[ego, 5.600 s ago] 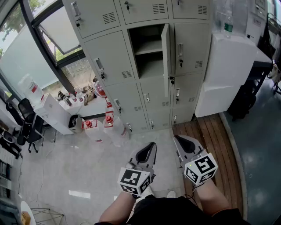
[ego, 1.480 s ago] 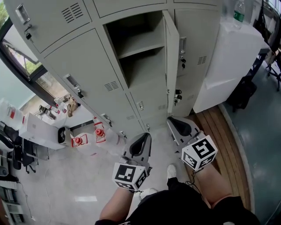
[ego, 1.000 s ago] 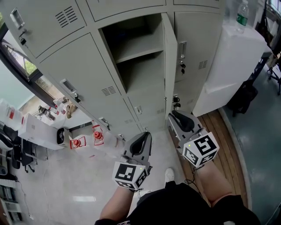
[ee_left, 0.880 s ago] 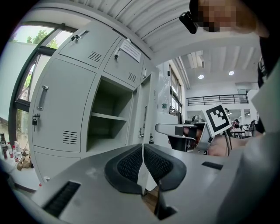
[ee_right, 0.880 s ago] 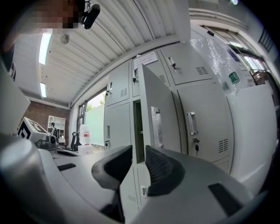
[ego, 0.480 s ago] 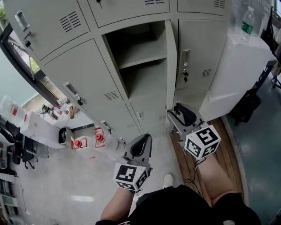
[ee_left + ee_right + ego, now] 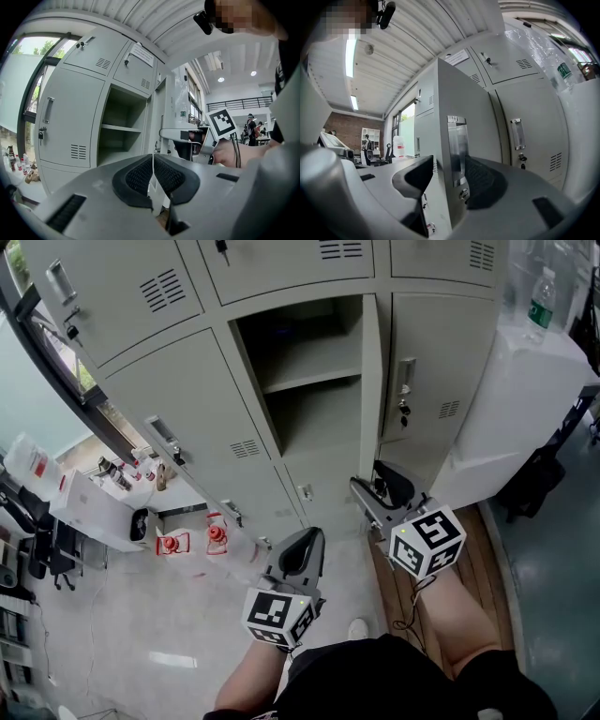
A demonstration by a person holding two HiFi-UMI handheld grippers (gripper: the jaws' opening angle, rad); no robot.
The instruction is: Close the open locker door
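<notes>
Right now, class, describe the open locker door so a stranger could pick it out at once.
Find the wall of grey lockers. One compartment in it stands open, showing a shelf. The door hangs at that opening's right side: the only one swung out towards the person, while its neighbours lie flat and shut.

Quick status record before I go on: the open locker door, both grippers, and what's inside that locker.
door: open locker door, swung out, edge-on in the head view
handle: door handle on the outer face, near the free edge
right: right gripper, jaws have just been opening; now wide, straddling the door's free edge, not clamped
left: left gripper, jaws together, nothing between them, apart from the door
interior: one shelf, nothing visible on it
task: door not yet closed
</notes>
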